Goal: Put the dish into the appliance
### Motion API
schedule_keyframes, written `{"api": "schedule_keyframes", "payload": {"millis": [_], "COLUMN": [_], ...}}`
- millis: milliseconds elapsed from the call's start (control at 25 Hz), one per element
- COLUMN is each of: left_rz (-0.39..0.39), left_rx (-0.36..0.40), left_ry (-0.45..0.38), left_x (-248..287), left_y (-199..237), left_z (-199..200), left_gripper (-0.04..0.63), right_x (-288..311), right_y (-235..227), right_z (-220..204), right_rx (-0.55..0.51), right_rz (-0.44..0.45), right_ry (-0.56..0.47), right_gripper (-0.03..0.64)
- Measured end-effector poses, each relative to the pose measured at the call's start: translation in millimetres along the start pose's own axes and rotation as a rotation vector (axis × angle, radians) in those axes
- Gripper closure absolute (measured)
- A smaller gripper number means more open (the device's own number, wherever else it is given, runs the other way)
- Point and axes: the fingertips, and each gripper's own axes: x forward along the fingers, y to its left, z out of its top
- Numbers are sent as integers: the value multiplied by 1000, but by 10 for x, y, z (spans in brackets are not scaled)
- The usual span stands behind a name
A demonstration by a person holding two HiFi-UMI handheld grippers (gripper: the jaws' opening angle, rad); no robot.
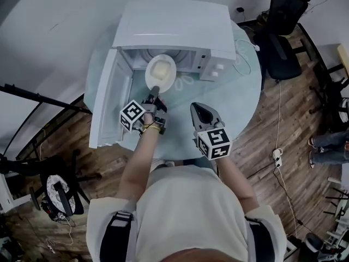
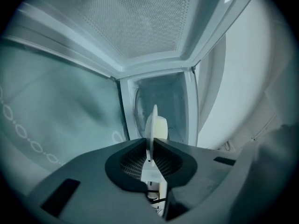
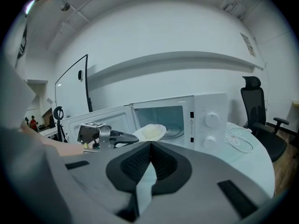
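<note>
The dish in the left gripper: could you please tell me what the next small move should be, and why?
Probably carry the dish a little deeper into the microwave, keeping it level. The left gripper is clamped on its near rim, the door stands wide open, and the dish hangs only at the cavity's mouth, so releasing now looks premature.

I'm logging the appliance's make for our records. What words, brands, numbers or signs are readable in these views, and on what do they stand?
No text can be read in any view.
Microwave control panel: small marks beside the dials, too small to read.
Wall sheet: blurred, unreadable.
Marker cubes on the left gripper and right gripper: black-and-white square patterns, no letters.
</note>
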Motion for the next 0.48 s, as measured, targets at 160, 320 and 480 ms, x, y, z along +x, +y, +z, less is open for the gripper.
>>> {"api": "schedule_keyframes", "payload": {"millis": [160,320,480], "left_rz": [32,57,74], "left_rx": [-4,-7,-23], "left_ry": [-29,-54,-77], "left_x": [199,342,476], "left_y": [112,185,233], "left_z": [97,172,219], "left_gripper": [558,555,555], "right_x": [125,248,345], "right_y": [-100,-187,-279], "right_z": [11,19,28], "right_rx": [4,8,21], "right_rz": [32,60,77], "right_ry": [15,27,39], "right_gripper": [612,612,612]}}
